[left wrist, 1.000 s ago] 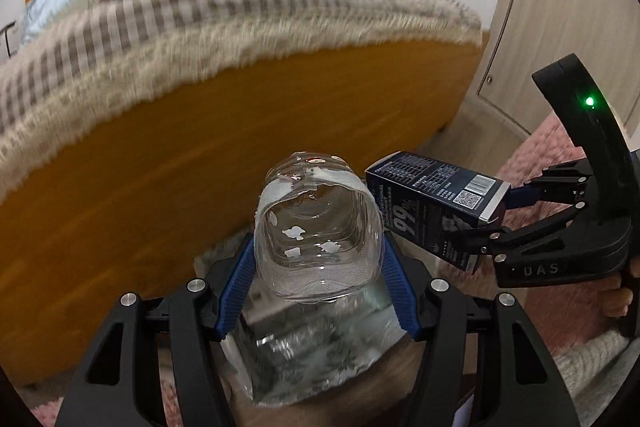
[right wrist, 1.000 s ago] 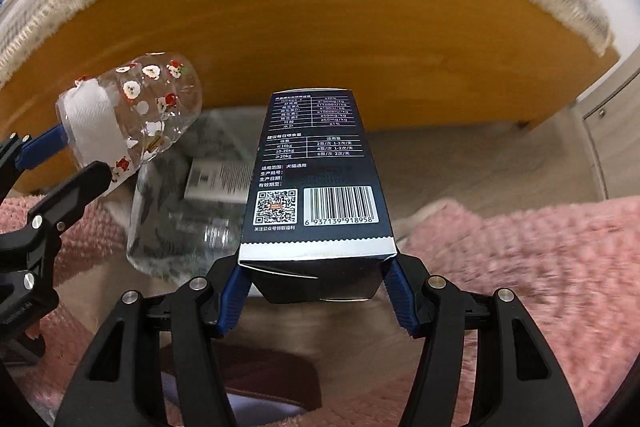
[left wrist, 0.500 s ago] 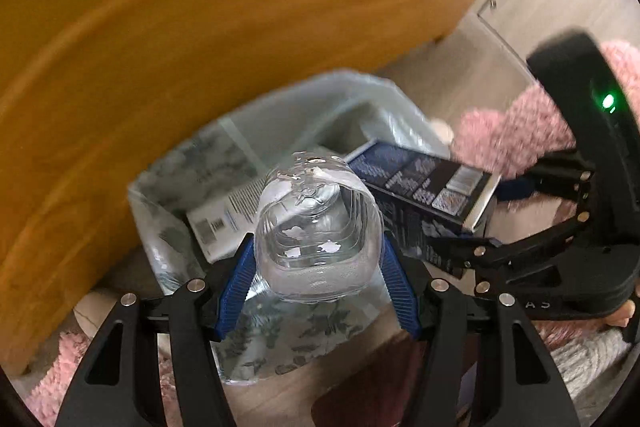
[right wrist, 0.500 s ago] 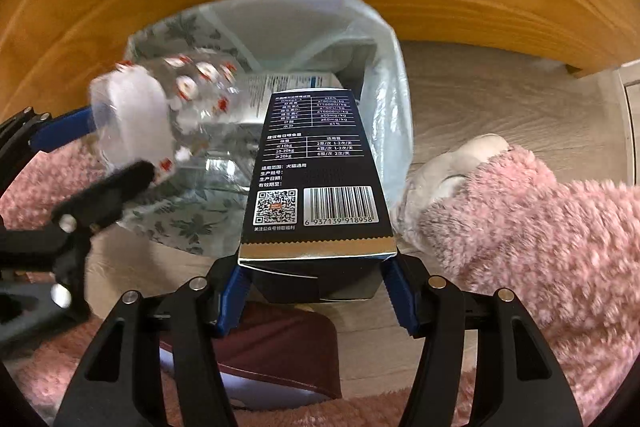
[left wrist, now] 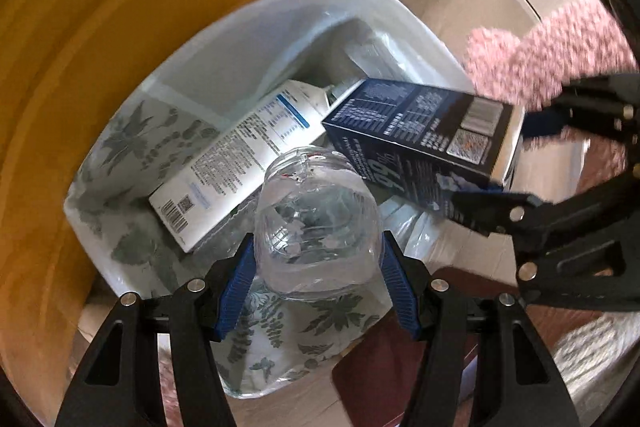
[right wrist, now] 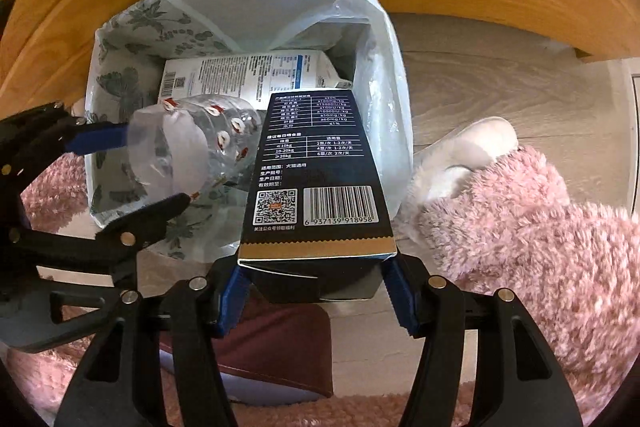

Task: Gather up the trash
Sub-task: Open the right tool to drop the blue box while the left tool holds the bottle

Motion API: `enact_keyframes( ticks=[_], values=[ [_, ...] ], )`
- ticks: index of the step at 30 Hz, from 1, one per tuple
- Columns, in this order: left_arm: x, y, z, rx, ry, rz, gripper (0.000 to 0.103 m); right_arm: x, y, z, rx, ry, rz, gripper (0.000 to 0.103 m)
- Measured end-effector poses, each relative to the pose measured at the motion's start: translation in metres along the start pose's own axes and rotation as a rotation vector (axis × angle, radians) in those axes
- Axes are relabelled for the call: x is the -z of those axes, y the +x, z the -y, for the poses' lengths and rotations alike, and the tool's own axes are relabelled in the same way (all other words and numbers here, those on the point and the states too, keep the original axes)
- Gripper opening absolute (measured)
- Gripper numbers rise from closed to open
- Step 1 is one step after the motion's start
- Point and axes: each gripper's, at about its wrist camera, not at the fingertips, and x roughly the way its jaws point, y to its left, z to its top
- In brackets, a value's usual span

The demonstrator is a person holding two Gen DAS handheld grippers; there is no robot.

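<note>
Clear plastic bottle (left wrist: 316, 223), clamped in the left gripper (left wrist: 316, 267), and dark box (right wrist: 316, 179), clamped in the right gripper (right wrist: 316, 291), both point lengthwise over the bin bag's (right wrist: 396, 75) near rim.

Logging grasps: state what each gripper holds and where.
Left gripper: clear plastic bottle, pinched across its body. Right gripper: dark box, clamped at its near end.

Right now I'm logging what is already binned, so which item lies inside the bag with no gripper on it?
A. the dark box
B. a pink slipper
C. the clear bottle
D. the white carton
D: the white carton lies loose in the bag, while the left gripper clamps the bottle and the right gripper clamps the dark box.
</note>
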Motion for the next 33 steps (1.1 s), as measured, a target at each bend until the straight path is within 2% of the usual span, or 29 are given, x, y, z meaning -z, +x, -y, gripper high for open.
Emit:
enact_keyframes(
  ticks=[7,11,14,19,26,33],
  values=[
    [-0.012,0.017,0.008,-0.042,0.193,-0.088,0.059,-0.017,0.011,0.004,-0.027,0.023,-0.058,0.058],
    [-0.018,0.030,0.009,-0.037,0.260,-0.159,0.059,-0.023,0.016,0.006,-0.034,0.034,-0.082,0.059],
    [-0.026,0.032,0.009,-0.020,0.290,-0.175,0.059,-0.026,0.021,0.008,-0.051,0.050,-0.113,0.060],
    [-0.036,0.041,0.001,-0.011,0.289,-0.217,0.059,-0.029,0.030,0.010,-0.087,0.065,-0.163,0.060],
    [-0.035,0.051,-0.005,0.041,0.269,-0.211,0.060,-0.035,0.047,0.015,-0.142,0.131,-0.231,0.064],
    [-0.034,0.056,-0.014,0.060,0.232,-0.199,0.061,-0.037,0.049,0.019,-0.150,0.151,-0.240,0.064]
  ],
)
